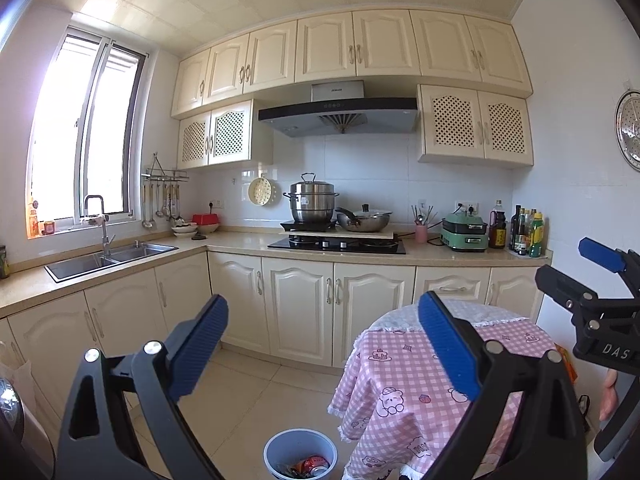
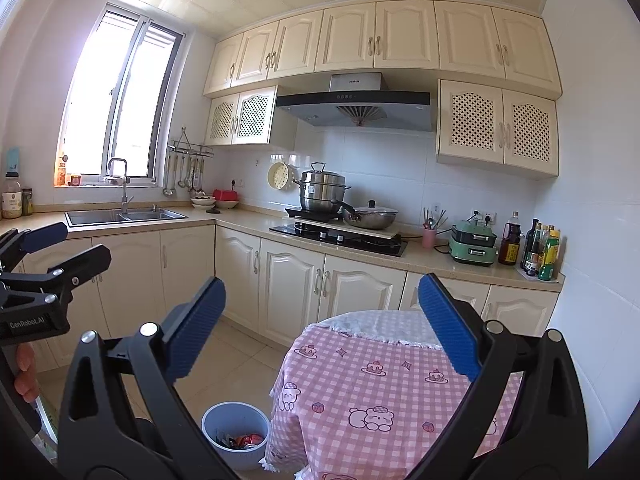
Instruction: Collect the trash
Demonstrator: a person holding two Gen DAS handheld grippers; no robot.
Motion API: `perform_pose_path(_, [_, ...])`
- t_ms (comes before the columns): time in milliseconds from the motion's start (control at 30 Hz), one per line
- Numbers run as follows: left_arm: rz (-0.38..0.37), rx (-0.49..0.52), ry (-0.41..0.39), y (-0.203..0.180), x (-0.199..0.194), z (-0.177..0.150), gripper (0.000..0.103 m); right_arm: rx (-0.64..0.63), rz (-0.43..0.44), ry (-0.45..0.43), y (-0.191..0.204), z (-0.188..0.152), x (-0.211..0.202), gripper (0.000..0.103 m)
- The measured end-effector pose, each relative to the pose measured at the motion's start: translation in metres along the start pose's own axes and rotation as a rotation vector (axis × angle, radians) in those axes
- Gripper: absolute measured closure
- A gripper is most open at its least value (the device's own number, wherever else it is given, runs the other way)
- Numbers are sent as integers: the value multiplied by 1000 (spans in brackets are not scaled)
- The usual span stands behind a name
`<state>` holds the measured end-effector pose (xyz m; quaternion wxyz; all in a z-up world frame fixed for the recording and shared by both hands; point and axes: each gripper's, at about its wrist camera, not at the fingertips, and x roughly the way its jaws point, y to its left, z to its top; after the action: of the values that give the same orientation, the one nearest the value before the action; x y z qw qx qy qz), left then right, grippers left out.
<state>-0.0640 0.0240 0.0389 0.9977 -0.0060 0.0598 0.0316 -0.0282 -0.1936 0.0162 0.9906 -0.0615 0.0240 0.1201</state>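
Both our left hand-held gripper (image 1: pixel 320 344) and right hand-held gripper (image 2: pixel 320 328) hang spread apart, holding nothing. The trash bin (image 2: pixel 235 428) looks like light, stiff plastic; we judge its rim the best hold.

A tiled floor (image 2: pixel 236 364) carries a pale blue bin (image 2: pixel 235 420) just beside a cloth-covered table (image 2: pixel 372 376), perhaps touching it.

Below and between your left jaws, a pale blue round trash bin (image 1: pixel 300 454) stands upright on the floor, touching the hanging edge of the pink checked tablecloth (image 1: pixel 400 392). Inside it you can see a crushed red can (image 1: pixel 314 465) lying among dark wrappers. From your right jaws, it sits low, just inside the left jaw.
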Motion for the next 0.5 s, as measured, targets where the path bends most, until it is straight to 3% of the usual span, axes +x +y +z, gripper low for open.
perform_pose_path(500, [7, -9, 17, 8, 6, -3, 9, -5, 1, 14, 0, -3, 4, 8])
